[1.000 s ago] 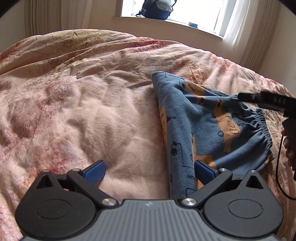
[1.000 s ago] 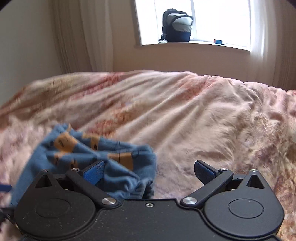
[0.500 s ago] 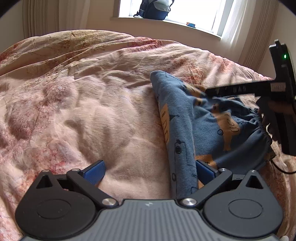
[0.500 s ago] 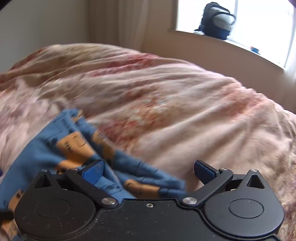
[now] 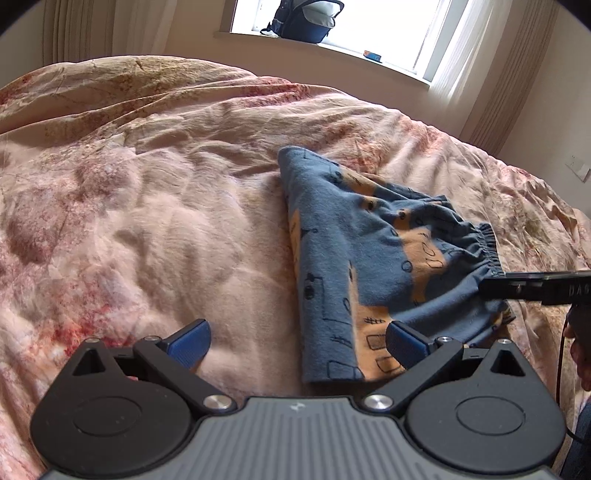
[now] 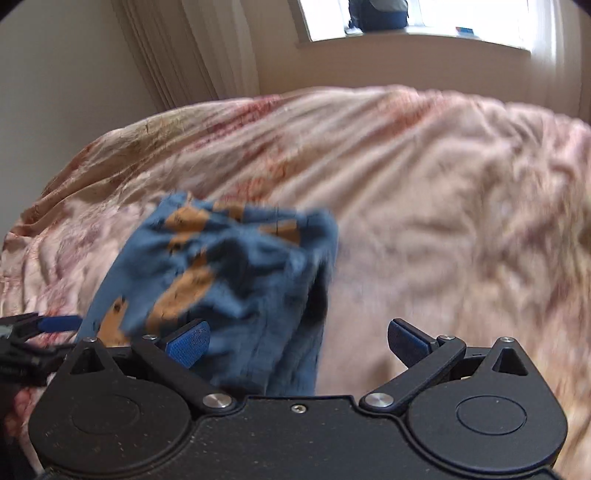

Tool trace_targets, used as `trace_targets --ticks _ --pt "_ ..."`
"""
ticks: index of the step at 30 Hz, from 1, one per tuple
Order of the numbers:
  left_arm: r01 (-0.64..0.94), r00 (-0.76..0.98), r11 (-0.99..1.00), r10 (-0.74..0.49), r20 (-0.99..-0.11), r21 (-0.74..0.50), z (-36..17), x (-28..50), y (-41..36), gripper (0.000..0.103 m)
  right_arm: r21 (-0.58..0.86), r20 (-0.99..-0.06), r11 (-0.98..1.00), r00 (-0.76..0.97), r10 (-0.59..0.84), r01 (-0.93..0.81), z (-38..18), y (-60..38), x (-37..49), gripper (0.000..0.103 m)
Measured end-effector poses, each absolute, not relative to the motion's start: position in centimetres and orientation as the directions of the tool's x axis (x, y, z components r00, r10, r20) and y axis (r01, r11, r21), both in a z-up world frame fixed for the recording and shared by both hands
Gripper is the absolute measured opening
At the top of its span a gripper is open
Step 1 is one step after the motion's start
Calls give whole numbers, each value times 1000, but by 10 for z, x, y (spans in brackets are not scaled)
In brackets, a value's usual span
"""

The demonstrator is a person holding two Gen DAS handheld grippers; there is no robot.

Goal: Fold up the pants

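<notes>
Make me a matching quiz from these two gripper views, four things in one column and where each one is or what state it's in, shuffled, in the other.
Things:
1. pants
2. backpack
3. left hand-held gripper
4. bedspread

Places or states:
A. on the windowsill
B. pink, floral, wrinkled, covering the bed
C. blue with orange print, folded on the bed
D. fingers spread, one beside the near hem

Pairs: 1-C, 2-A, 3-D, 4-B

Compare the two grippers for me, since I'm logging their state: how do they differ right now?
The left gripper has a grey ribbed body; the right gripper has a black speckled one. The left meets the pants at the hem, the right at the waistband end. Both are open, with blue pads.
</notes>
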State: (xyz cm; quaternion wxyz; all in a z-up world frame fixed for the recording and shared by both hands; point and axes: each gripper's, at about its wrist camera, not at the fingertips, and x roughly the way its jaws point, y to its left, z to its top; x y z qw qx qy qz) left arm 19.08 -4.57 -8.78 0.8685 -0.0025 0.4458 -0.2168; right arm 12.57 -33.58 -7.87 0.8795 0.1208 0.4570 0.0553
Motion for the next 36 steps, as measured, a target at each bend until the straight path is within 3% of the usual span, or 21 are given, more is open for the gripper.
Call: trace_targets --ticks 3,8,17,26,36 --pt "386 506 905 -371 -778 -180 -88 187 -49 103 246 -792 969 574 207 -10 -78 -332 127 102" --pt "392 506 902 -374 -777 -179 -86 182 -51 103 372 -731 928 621 282 17 -73 -348 125 102" --pt "404 498 889 -412 -763 -217 -86 183 -52 103 448 -642 894 698 317 6 -73 -359 137 102" --pt "409 548 856 -507 -666 -315 -89 194 -49 103 498 -584 867 723 368 -39 -86 -365 159 102" --pt "383 565 835 -551 -615 -395 -99 201 -37 103 609 -495 789 738 458 -81 -99 -374 176 102"
